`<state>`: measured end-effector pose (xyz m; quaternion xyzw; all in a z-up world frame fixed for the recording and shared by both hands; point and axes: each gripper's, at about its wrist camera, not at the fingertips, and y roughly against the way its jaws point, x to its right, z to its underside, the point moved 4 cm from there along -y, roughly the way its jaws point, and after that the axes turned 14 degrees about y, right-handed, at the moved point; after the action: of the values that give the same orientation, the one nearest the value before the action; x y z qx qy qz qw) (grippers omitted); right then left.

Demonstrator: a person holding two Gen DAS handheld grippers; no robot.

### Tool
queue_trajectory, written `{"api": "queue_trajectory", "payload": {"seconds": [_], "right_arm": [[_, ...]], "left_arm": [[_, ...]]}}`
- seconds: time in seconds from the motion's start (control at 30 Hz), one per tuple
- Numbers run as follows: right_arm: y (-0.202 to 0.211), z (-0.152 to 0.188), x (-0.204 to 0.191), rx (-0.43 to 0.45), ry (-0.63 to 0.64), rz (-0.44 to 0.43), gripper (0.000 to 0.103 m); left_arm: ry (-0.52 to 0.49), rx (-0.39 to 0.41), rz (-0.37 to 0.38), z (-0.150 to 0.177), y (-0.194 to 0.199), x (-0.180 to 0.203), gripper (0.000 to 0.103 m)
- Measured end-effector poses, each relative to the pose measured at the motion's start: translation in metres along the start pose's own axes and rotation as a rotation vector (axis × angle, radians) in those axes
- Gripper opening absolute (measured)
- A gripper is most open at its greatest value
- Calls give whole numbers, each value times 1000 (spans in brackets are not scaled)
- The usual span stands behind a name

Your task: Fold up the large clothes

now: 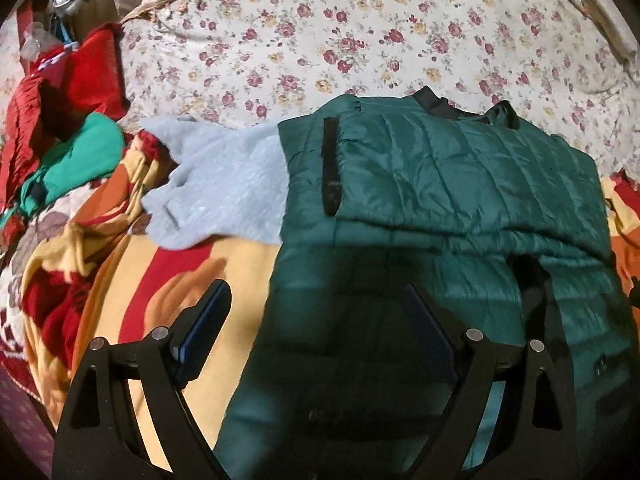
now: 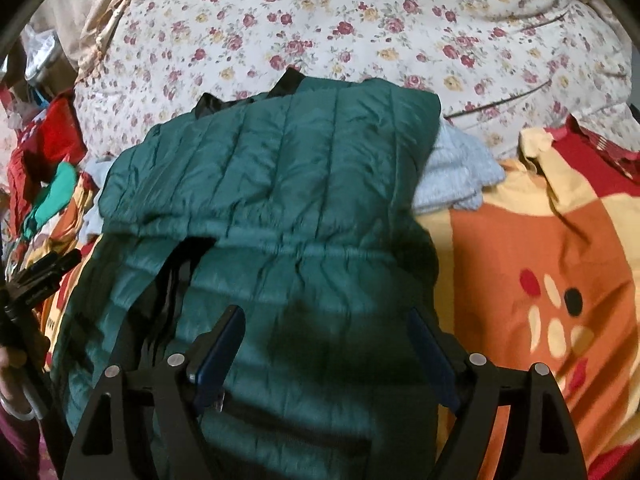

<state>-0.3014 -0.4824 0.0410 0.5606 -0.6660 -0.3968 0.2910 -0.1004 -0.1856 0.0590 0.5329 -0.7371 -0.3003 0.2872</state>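
Left gripper [image 1: 316, 320] wide open, right gripper [image 2: 328, 340] wide open, above green jacket [image 2: 272, 184]

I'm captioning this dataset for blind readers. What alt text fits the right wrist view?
A dark green quilted puffer jacket lies on a bed, its upper part folded over, with the open right hand-held gripper poised above its lower half. A light blue fuzzy garment pokes out beneath it, on an orange, red and yellow blanket and a floral quilt.
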Motion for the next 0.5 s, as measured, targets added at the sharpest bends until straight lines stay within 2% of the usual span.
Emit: {"api": "queue_trajectory", "payload": {"seconds": [0.5], "right_arm": [[26,61,-30,-61,-2,-33,81]], "left_arm": [[24,-29,10,47,46,-42,88]]}}
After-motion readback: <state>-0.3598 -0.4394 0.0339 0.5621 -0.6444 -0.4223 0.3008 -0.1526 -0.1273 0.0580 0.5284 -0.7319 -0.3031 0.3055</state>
